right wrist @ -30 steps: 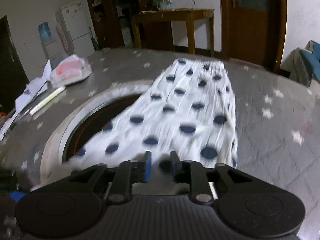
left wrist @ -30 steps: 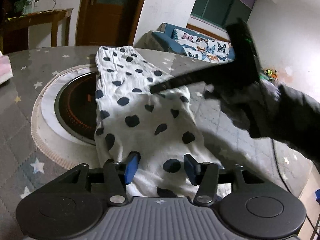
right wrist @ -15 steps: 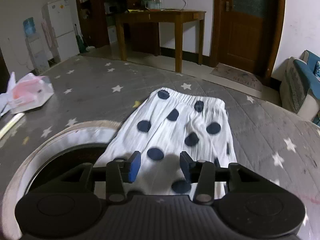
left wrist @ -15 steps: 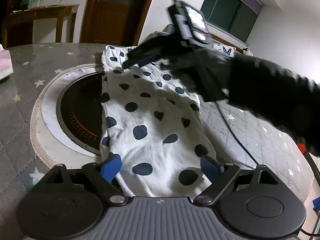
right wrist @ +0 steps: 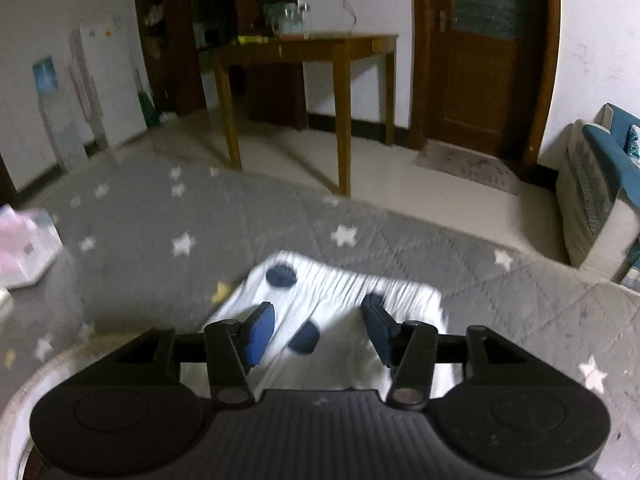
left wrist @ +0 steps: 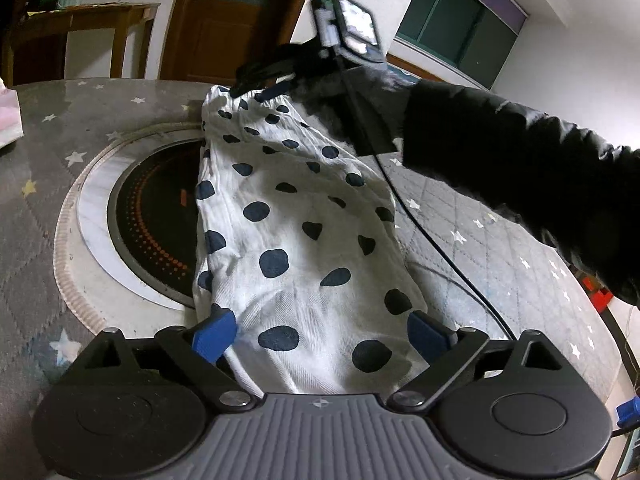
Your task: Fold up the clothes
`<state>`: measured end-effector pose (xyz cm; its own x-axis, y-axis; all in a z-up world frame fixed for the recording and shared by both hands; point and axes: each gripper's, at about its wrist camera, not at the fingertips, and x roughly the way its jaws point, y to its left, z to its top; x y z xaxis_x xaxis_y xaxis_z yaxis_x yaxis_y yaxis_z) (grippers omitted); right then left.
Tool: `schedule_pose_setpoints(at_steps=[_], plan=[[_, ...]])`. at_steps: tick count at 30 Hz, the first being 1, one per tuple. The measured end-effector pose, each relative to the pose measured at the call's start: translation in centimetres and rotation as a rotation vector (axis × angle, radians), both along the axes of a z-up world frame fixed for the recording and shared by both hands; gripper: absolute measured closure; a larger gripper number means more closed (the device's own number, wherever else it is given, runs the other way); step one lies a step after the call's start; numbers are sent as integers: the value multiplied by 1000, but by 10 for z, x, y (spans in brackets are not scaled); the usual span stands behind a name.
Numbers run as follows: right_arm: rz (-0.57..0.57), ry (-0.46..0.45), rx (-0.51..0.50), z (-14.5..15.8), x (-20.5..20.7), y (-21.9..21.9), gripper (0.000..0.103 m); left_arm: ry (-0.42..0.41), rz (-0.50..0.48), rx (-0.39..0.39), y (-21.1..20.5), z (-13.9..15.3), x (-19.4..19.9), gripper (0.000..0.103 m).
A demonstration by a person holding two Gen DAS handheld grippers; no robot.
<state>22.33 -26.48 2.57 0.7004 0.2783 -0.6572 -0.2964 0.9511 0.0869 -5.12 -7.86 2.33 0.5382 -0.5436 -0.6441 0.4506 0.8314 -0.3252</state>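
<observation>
A white garment with dark blue dots (left wrist: 292, 216) lies lengthwise on the grey star-patterned table cover (left wrist: 500, 248), folded into a long strip. My left gripper (left wrist: 320, 334) is open, its blue pads either side of the near end of the garment. My right gripper (right wrist: 318, 330) is open over the far waistband end (right wrist: 352, 280); it also shows in the left wrist view (left wrist: 260, 88), held by a dark-sleeved arm (left wrist: 512, 152). Neither gripper holds cloth.
A round black cooktop in a white ring (left wrist: 156, 220) is set in the table, partly under the garment's left side. A black cable (left wrist: 432, 236) runs along the garment's right. A pink-white packet (right wrist: 24, 244) lies at the table's left. A wooden side table (right wrist: 304, 52) stands beyond.
My right gripper moved along the garment to its far waistband end and opened wider. My left gripper opened wide at the near end and let the cloth go.
</observation>
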Motion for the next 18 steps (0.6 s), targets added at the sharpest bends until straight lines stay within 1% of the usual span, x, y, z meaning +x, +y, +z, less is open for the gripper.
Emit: schedule_pose_setpoints(at_steps=[3, 5, 8, 11, 16, 18], plan=[[-31, -4, -2, 2, -1, -21, 49, 2, -3, -1, 0, 0, 1, 6], [-56, 5, -22, -3, 1, -32, 49, 4, -2, -1, 0, 0, 1, 6], [-82, 17, -17, -12, 8, -43, 49, 7, 0, -2, 2, 0, 2, 6], [-101, 24, 21, -19, 14, -50, 49, 9, 0, 4, 1, 0, 2, 6], [-96, 22, 86, -29, 20, -57, 49, 11, 1, 13, 3, 0, 3, 6], [-80, 23, 105, -29, 20, -60, 61, 12, 3, 17, 2, 0, 3, 6]])
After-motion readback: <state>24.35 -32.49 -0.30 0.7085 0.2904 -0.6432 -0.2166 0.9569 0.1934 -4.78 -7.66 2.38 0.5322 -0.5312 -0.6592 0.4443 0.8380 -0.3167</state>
